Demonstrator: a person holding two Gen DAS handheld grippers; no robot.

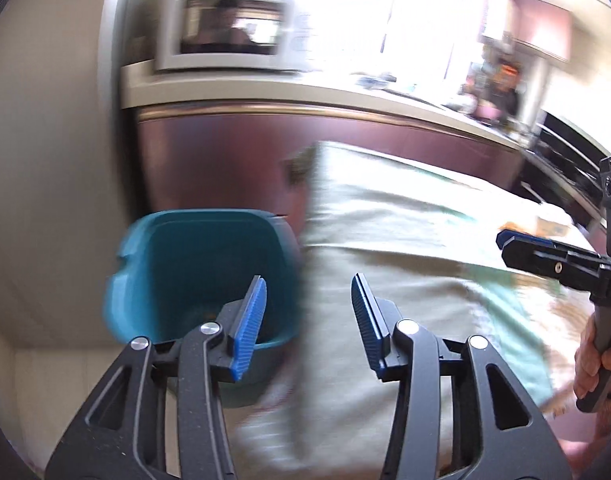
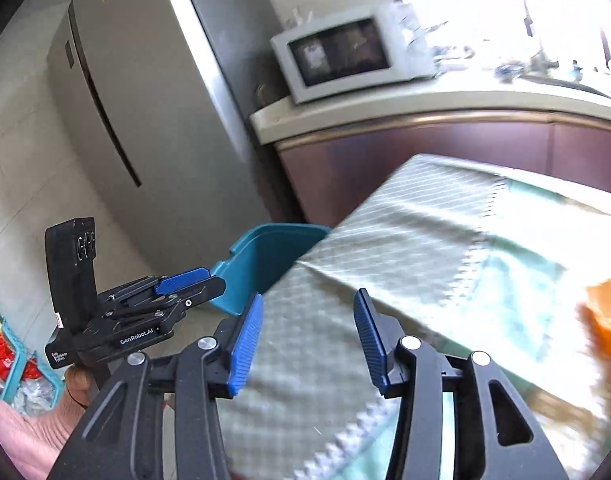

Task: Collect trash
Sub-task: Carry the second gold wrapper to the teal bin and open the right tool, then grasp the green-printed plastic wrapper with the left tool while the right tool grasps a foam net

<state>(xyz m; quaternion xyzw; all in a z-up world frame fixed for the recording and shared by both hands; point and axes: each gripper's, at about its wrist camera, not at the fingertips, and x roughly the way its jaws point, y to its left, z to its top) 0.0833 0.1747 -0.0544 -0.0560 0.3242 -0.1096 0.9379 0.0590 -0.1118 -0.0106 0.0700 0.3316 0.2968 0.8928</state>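
Observation:
A teal trash bin [image 1: 193, 264] stands on the floor at the left edge of the table; it also shows in the right wrist view [image 2: 265, 256]. My left gripper [image 1: 309, 312] is open and empty, its left finger over the bin's rim. My right gripper [image 2: 307, 332] is open and empty above the table's near left corner. An orange piece of trash [image 2: 603, 320], blurred, lies on the table at the right. In the left wrist view the right gripper [image 1: 521, 246] shows at the right edge. In the right wrist view the left gripper [image 2: 185, 284] shows beside the bin.
The table carries a pale green checked cloth [image 1: 405, 240]. Behind it runs a counter [image 2: 425, 100] with a white microwave [image 2: 345, 56]. A grey fridge [image 2: 125, 100] stands at the left. A teal crate [image 2: 9, 356] with red packets sits on the floor at the far left.

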